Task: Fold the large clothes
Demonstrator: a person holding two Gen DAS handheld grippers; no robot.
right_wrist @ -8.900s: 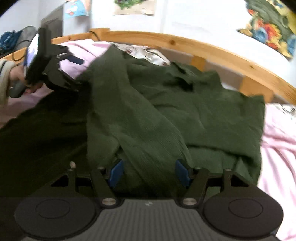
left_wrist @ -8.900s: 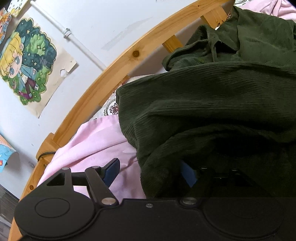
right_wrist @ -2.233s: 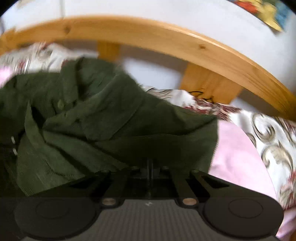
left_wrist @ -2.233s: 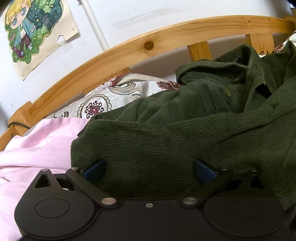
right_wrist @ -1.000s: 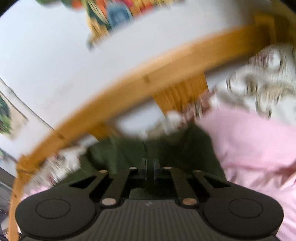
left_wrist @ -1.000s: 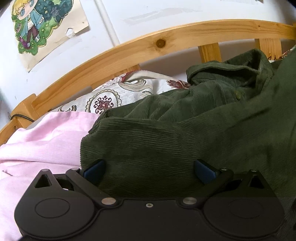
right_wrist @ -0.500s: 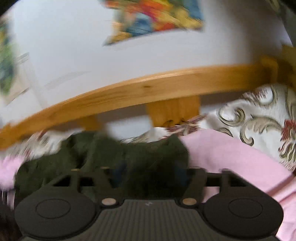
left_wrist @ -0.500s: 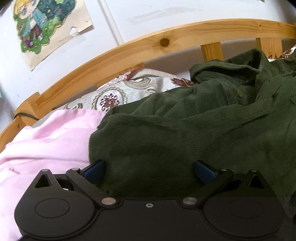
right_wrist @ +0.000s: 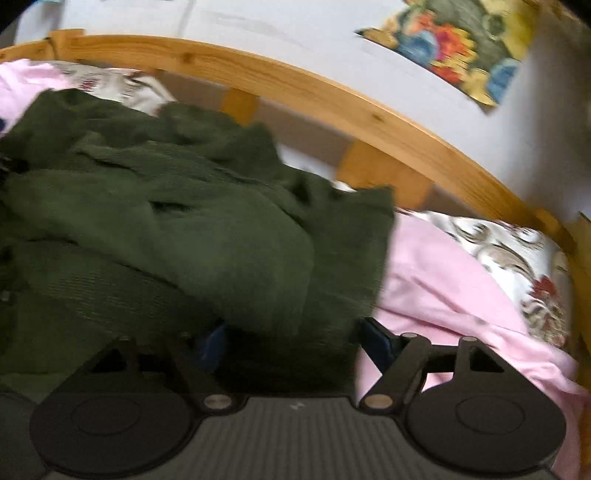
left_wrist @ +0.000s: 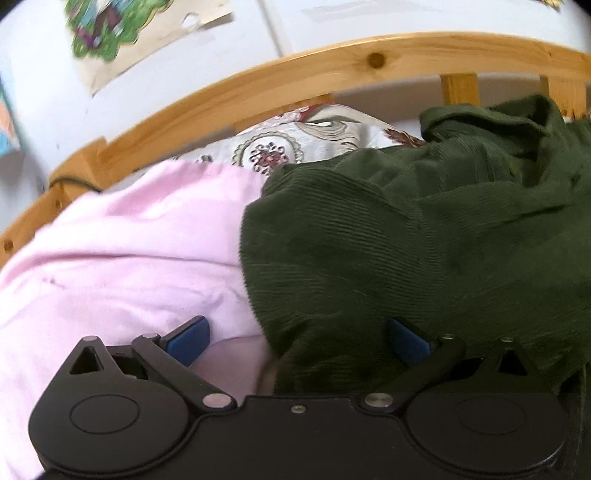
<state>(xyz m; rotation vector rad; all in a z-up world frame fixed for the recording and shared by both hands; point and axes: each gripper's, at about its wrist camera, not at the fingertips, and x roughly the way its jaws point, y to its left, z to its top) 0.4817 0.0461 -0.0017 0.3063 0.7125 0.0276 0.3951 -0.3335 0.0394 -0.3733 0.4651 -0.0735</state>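
A dark green corduroy shirt [left_wrist: 406, 240] lies crumpled on a pink sheet [left_wrist: 129, 251], its collar [left_wrist: 480, 118] toward the headboard. My left gripper [left_wrist: 297, 339] is open at the shirt's left edge. Fabric covers the right half of its gap and touches the right blue pad [left_wrist: 406, 341], while the left pad [left_wrist: 188, 339] sits over pink sheet. In the right wrist view the shirt [right_wrist: 166, 221] fills the left and centre. My right gripper [right_wrist: 295, 341] is open at the shirt's right edge, with green fabric lying loose between its fingers.
A curved wooden headboard [left_wrist: 295, 70] [right_wrist: 295, 92] runs behind the bed against a white wall. Patterned pillows [left_wrist: 288, 147] [right_wrist: 517, 251] lie beneath it. Posters [left_wrist: 140, 29] [right_wrist: 461, 44] hang on the wall. Pink sheet [right_wrist: 436, 280] lies right of the shirt.
My right gripper went from shut to open, rolled level and dropped onto the shirt's right edge. My left gripper slid left, so pink sheet now shows by its left pad.
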